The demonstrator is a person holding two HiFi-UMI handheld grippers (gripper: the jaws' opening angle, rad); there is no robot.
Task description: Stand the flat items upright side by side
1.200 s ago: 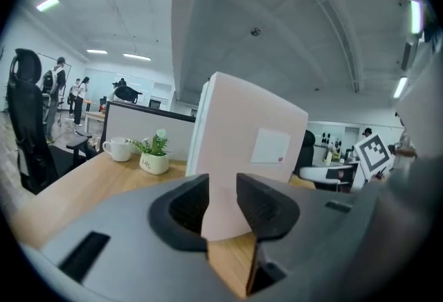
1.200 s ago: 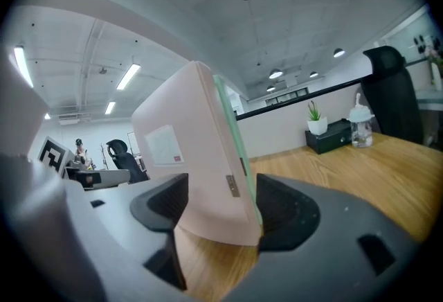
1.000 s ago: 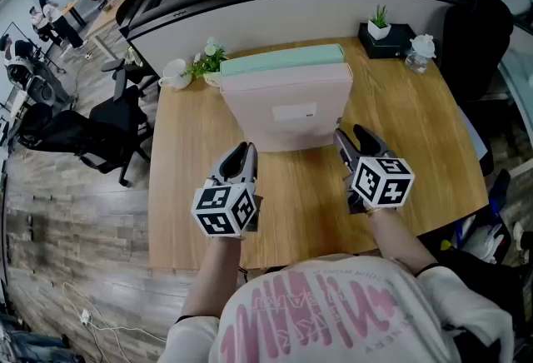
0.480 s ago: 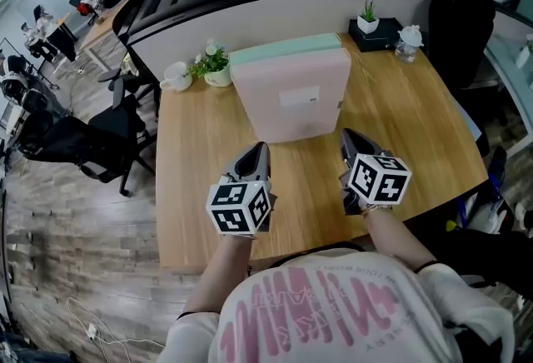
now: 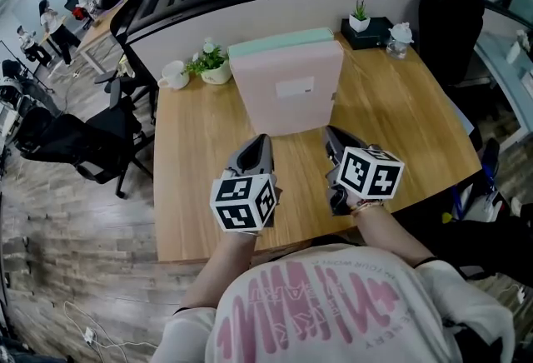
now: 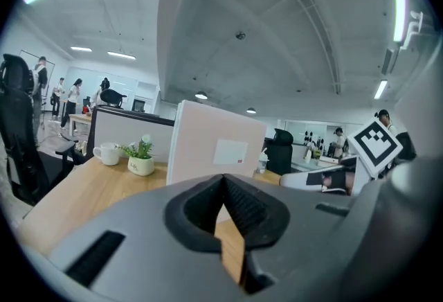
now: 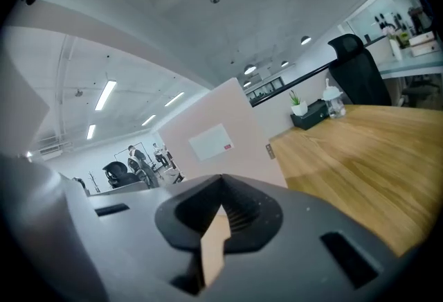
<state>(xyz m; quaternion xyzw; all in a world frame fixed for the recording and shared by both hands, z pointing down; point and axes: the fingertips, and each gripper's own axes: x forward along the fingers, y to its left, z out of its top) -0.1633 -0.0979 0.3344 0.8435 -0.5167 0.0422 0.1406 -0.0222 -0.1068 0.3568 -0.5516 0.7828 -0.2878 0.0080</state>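
Note:
Two flat file cases stand upright side by side at the back of the wooden desk (image 5: 400, 120): a pink one (image 5: 287, 91) in front and a green one (image 5: 279, 43) close behind it. My left gripper (image 5: 256, 151) hovers in front of the pink case's left half, shut and empty. My right gripper (image 5: 331, 139) sits below the case's right corner, also shut with nothing in it. Neither touches the cases. The left gripper view shows its closed jaws (image 6: 223, 183) facing the pink case (image 6: 214, 152). The right gripper (image 7: 221, 186) faces the same pink case (image 7: 221, 145).
A white mug (image 5: 175, 74) and a potted plant (image 5: 214, 66) stand left of the cases. A black box with a small plant (image 5: 366, 27) and a lidded cup (image 5: 398, 38) sit at the back right. Office chairs (image 5: 75, 145) stand off the desk's left side.
Both grippers have drawn back from the pink case toward the person. The right jaws, apart a second ago, now stand closed. The cases have not moved.

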